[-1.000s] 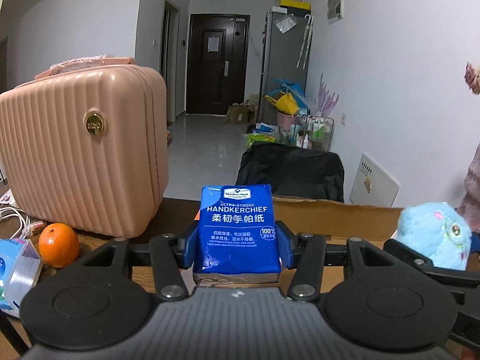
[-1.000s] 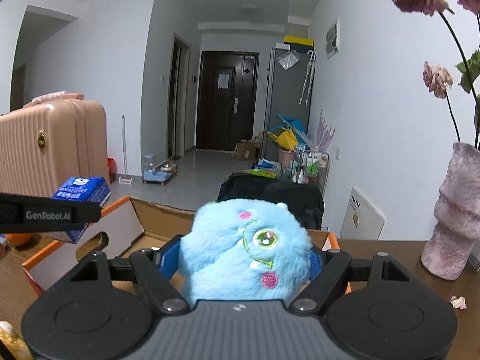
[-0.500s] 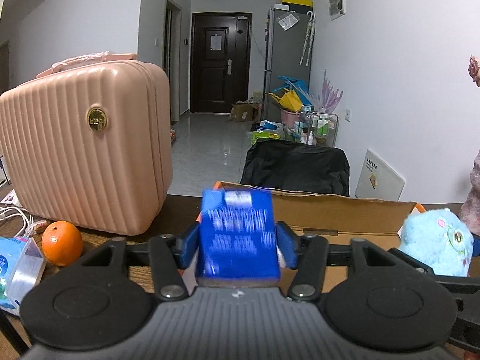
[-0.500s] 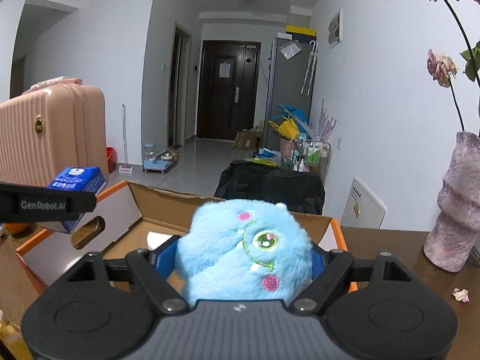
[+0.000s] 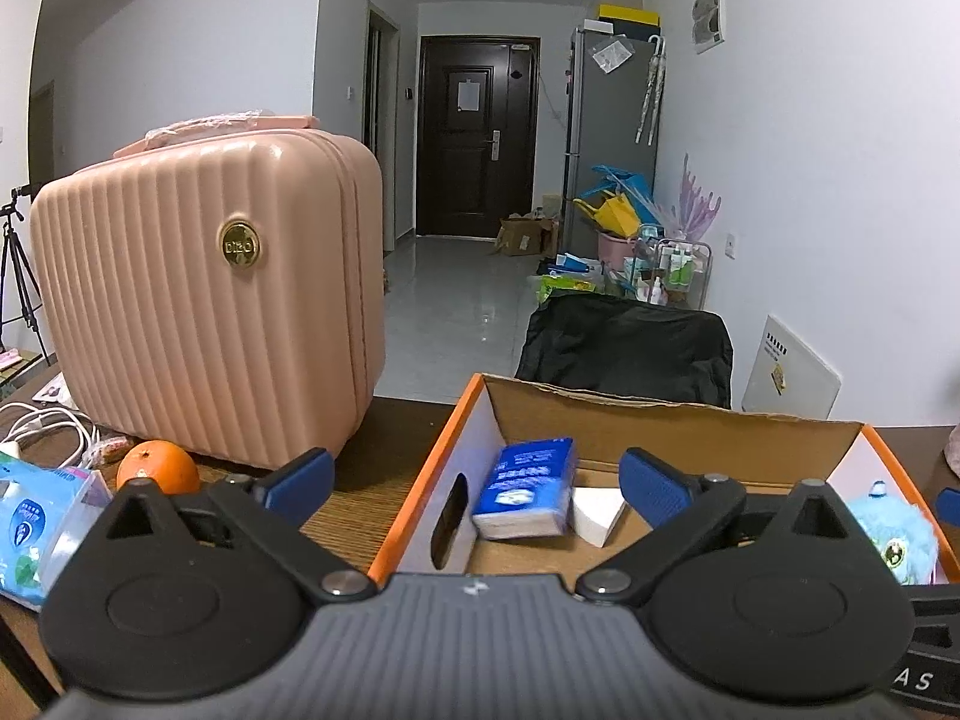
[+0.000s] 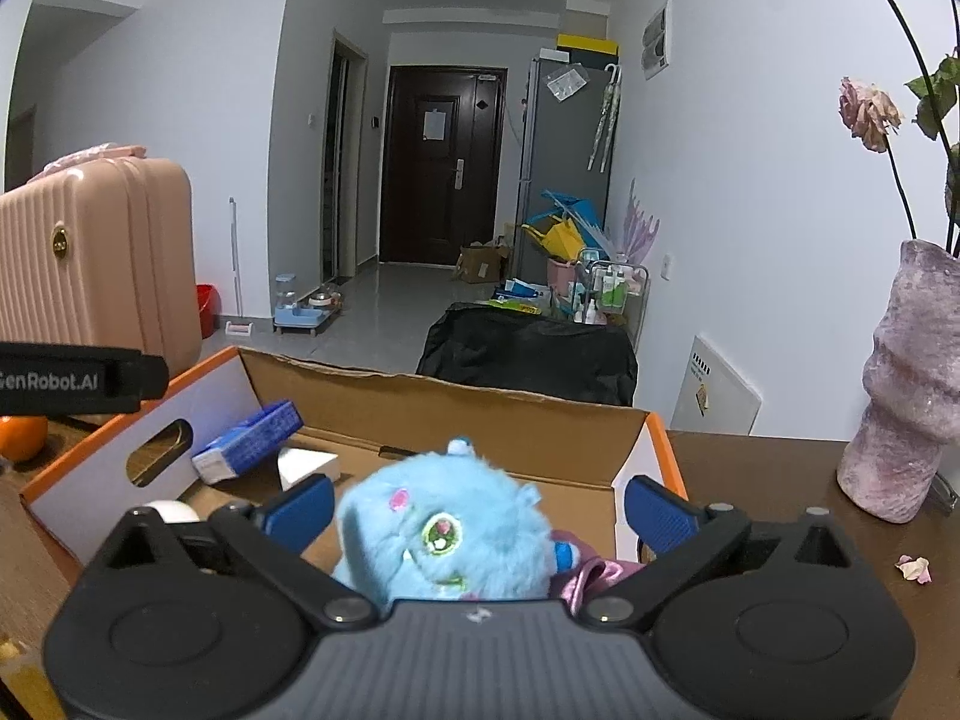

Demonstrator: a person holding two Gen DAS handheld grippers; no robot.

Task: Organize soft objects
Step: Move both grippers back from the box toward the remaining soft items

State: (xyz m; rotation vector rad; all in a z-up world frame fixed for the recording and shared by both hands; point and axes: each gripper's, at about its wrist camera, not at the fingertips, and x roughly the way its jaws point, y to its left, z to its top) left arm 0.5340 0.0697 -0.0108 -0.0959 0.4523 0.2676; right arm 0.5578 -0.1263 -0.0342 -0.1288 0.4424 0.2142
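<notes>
An open cardboard box (image 5: 660, 414) with orange edges sits on the wooden table; it also shows in the right wrist view (image 6: 456, 396). A blue handkerchief pack (image 5: 528, 495) lies tilted inside it at the left, seen too in the right wrist view (image 6: 249, 441). My left gripper (image 5: 474, 474) is open and empty above the box's left wall. A blue plush toy (image 6: 447, 531) lies inside the box at the right, between the spread fingers of my open right gripper (image 6: 477, 501). The toy shows in the left wrist view (image 5: 897, 534).
A pink suitcase (image 5: 210, 294) stands on the table left of the box, with an orange (image 5: 157, 468), white cables and a tissue pack (image 5: 36, 525) in front. A pink vase (image 6: 909, 384) with dried roses stands right of the box. White items (image 5: 594, 516) lie in the box.
Both grippers opened. The handkerchief pack dropped from my left gripper into the box. The plush toy dropped from my right gripper into the box. Both grippers rose over the box.
</notes>
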